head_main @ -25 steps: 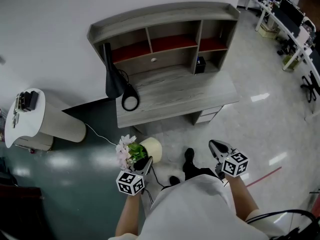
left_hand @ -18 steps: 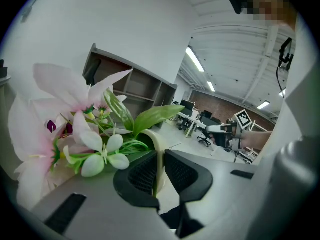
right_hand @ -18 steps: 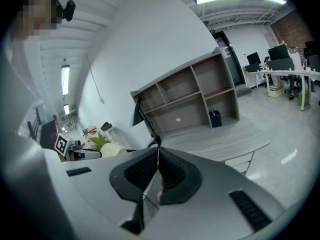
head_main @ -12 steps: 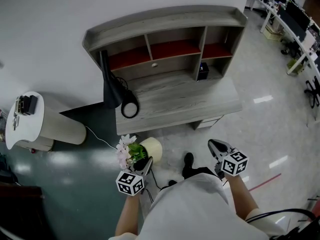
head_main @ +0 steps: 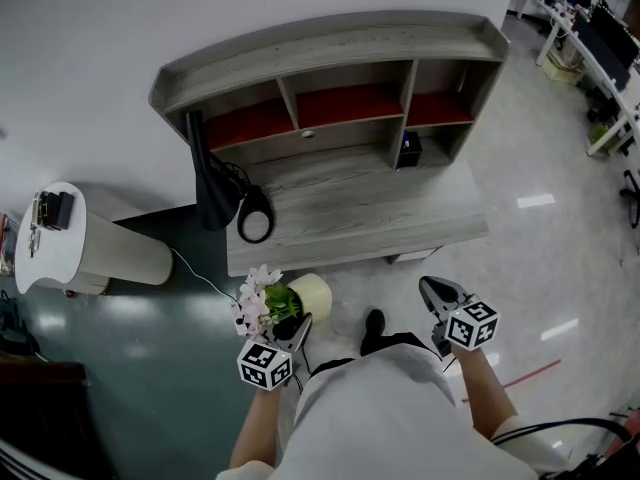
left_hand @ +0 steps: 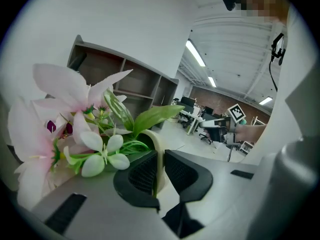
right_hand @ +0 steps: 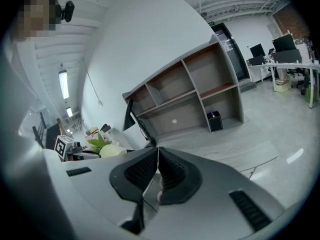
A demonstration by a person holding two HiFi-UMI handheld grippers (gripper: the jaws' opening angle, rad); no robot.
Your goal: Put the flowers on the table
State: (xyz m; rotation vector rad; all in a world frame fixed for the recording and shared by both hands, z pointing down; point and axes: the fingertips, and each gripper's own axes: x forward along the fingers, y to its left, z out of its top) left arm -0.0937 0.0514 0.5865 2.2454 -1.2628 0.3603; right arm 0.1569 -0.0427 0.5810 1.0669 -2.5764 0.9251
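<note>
- Between the jaws of your left gripper [left_hand: 160, 171] sits the near rim of the cream pot [head_main: 314, 294], pinched tight, with the flowers [head_main: 256, 302] leaning off to that gripper's left
- Your right gripper [right_hand: 157, 170] is closed on nothing, its jaws meeting at the tips, well apart from the pot
- Ahead of both grippers lies the counter [head_main: 370, 203], and the pot hangs just short of its front edge, so the left hand looks the one to set it down
- Bare wood lies straight ahead, while the black lamp [head_main: 208, 183] stands ahead and to the left, so it seems wise to keep right of it
</note>
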